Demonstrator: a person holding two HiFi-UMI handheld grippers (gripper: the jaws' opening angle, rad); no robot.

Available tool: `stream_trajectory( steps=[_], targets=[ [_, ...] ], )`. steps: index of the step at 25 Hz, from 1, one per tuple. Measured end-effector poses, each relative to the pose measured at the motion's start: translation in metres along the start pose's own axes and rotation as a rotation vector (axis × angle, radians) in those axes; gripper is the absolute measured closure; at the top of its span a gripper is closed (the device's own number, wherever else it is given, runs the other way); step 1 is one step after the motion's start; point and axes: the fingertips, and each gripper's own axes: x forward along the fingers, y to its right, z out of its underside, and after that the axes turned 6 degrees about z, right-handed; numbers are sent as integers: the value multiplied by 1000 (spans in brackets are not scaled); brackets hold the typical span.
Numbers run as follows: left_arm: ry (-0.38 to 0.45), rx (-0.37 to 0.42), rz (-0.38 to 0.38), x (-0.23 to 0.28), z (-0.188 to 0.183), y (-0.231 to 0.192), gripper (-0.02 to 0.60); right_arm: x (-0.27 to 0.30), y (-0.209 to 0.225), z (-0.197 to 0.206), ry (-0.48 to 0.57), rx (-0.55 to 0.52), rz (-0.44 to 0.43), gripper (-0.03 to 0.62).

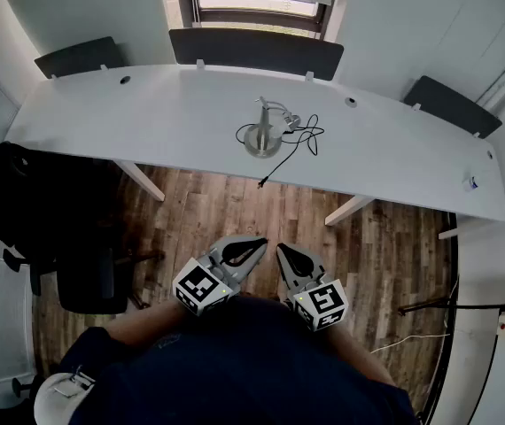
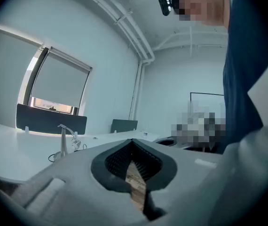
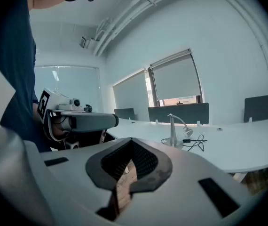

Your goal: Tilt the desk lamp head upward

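The desk lamp stands mid-desk, its head drooping, loose cable beside the base. Left gripper and right gripper are clenched, empty, well apart from it. Risk: pushing the head with the base unbraced may slide or tip the lamp; the cable may snag

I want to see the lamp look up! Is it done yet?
Not started. The desk lamp stands on the desk, its head drooping. The left claw and right claw are shut and empty, back by the person, away from the desk. Left to do: reach the lamp and tilt its head up.
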Motion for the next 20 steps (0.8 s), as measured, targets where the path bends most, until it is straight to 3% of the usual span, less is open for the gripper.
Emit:
stream_trajectory(
  steps=[12,20],
  targets=[
    [-2,7,-41,18,-1,0,575,-2,17,-4,8,-6,-36,585],
    [23,-13,-177,39,5,-15,575,-1,47,0,19,-73,-79,583]
  ],
)
